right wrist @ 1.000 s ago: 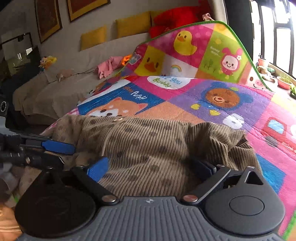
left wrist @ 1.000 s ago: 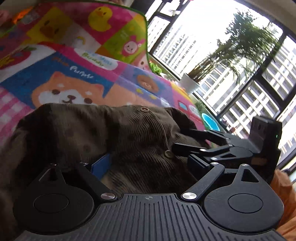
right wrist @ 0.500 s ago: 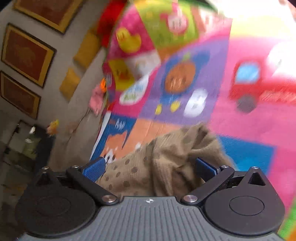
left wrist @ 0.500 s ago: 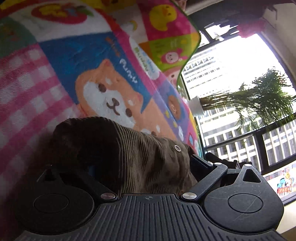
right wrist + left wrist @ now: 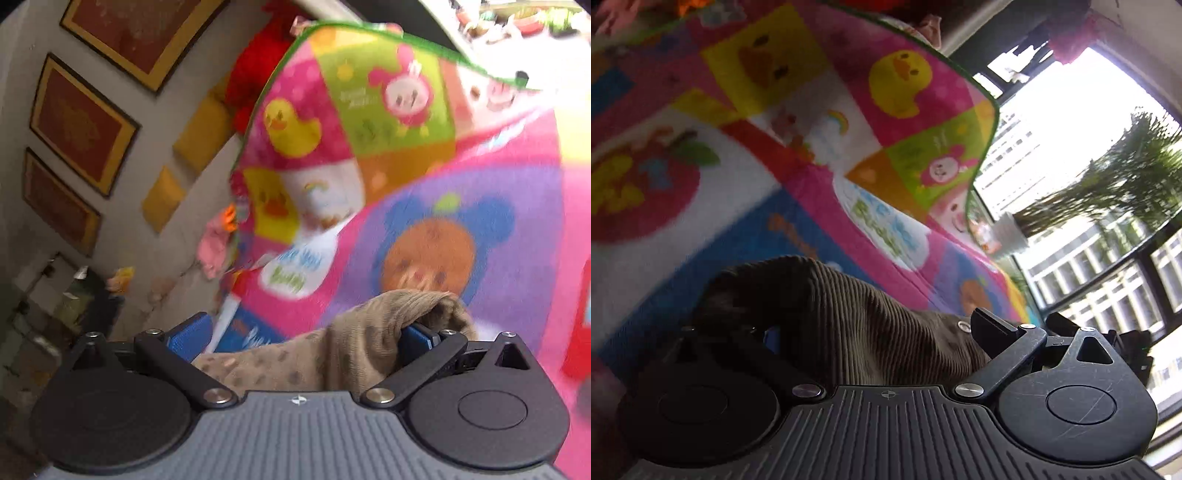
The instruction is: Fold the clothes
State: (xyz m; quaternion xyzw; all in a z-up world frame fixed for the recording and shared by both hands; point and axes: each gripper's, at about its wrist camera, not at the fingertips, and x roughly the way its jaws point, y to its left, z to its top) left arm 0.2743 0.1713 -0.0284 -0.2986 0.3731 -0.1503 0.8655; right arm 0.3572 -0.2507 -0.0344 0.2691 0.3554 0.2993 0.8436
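- Corduroy garment, brown with dots, is bunched between the left gripper's wide-spread jaws, over a colourful play mat.
- Its end drapes over the right gripper's fully open jaws.
- Left gripper's left finger is shadowed; whether its pads press is unclear.

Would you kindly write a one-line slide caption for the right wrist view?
Right gripper, jaws wide, with brown spotted corduroy garment draped between its blue pads above a colourful cartoon play mat.

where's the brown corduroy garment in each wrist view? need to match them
Left wrist: brown corduroy garment lies bottom centre, bunched between the jaws.
Right wrist: bottom centre, draped over the blue right finger.
Shared landmark: the yellow duck on the pink square of the play mat.
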